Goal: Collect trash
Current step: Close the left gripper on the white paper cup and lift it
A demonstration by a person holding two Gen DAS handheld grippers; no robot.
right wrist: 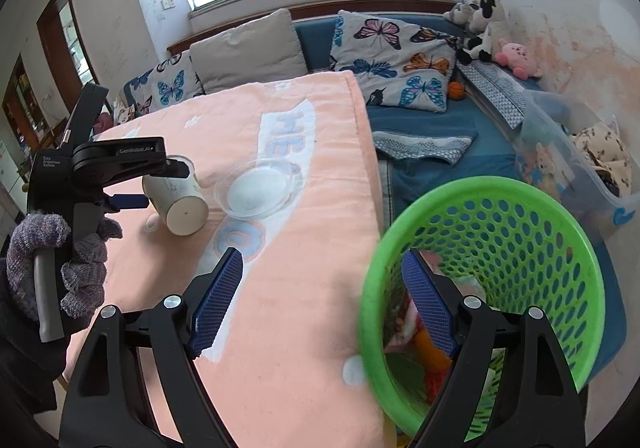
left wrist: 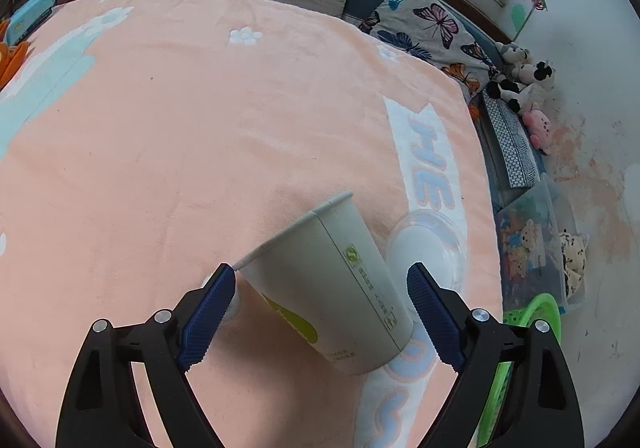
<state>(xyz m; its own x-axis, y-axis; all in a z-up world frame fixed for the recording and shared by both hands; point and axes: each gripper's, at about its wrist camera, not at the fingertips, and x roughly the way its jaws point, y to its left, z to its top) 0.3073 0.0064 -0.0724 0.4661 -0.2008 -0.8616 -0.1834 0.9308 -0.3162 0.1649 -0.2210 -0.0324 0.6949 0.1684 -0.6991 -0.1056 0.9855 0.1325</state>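
Left tool (left wrist: 320, 312) spread wide, blue pads either side of a paper cup (left wrist: 332, 284) lying tipped on its side on the peach blanket (left wrist: 160, 148). Left pad is right at the cup's rim, can't tell if it touches; right pad stands clear of the cup wall w/ a gap. From the right wrist cam the same cup (right wrist: 180, 200) shows its flat base toward us, left tool (right wrist: 160, 184) straddling it, held by a gloved hand (right wrist: 60, 260). Small white round bit (right wrist: 152, 223) on the blanket just beside the cup, near side. Clear plastic lid (right wrist: 260, 188) lies flat just right of the cup, on the blanket's white lettering band; in the left wrist cam it (left wrist: 428, 244) sits just beyond the cup.

Right tool (right wrist: 322, 300) also wide open. Its left pad is over the blanket, its right pad in front of the green mesh basket (right wrist: 540, 240), nothing pinched between. Basket sits at the blanket's right edge, rim tilted toward the cam, w/ colourful wrappers and something orange inside, too blurred to name.

Far side: butterfly pillows (right wrist: 396, 60), plain beige cushion (right wrist: 248, 48), plush toys (right wrist: 484, 32) in the far right corner, clear storage bin (right wrist: 580, 168) along the right wall.
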